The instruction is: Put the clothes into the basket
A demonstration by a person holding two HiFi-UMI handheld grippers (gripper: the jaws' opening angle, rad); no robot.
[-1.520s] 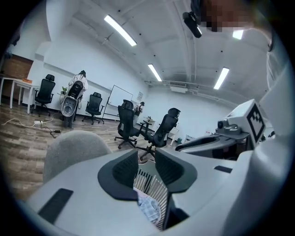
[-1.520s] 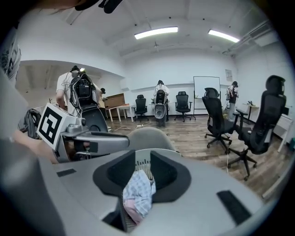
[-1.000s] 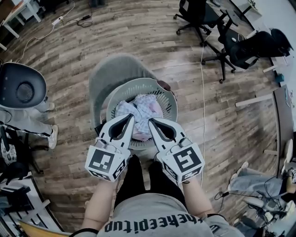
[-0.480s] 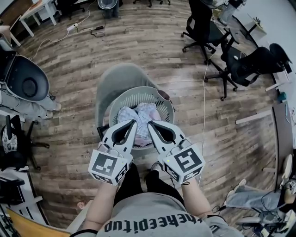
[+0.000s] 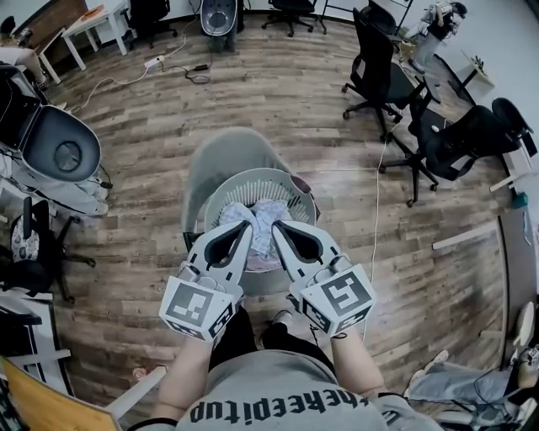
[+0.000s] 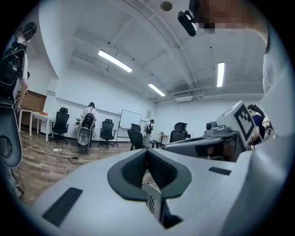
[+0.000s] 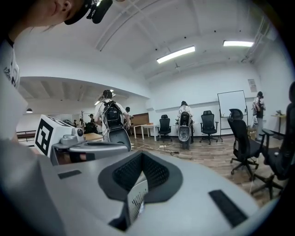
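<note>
A round grey-green slatted basket (image 5: 296, 187) stands on a grey chair (image 5: 221, 158) just in front of me. Pink and pale blue clothes (image 5: 268, 214) lie piled inside it. My left gripper (image 5: 245, 226) and right gripper (image 5: 276, 226) are held side by side above the basket's near rim, tips close together. Both are shut with nothing between the jaws. In the left gripper view the left gripper (image 6: 147, 151) points level across the room. The right gripper (image 7: 142, 154) also looks out over the floor. The basket is in neither gripper view.
Black office chairs (image 5: 381, 74) (image 5: 459, 135) stand at the right, a thin cable (image 5: 376, 210) runs along the wood floor beside the basket. A grey pod-shaped seat (image 5: 57, 150) is at the left, a desk (image 5: 86, 23) at the far left. People stand by a whiteboard (image 6: 130, 120).
Both grippers have risen together above the basket, still shut. The head view has tilted up, so the basket looks smaller and more of the room shows.
</note>
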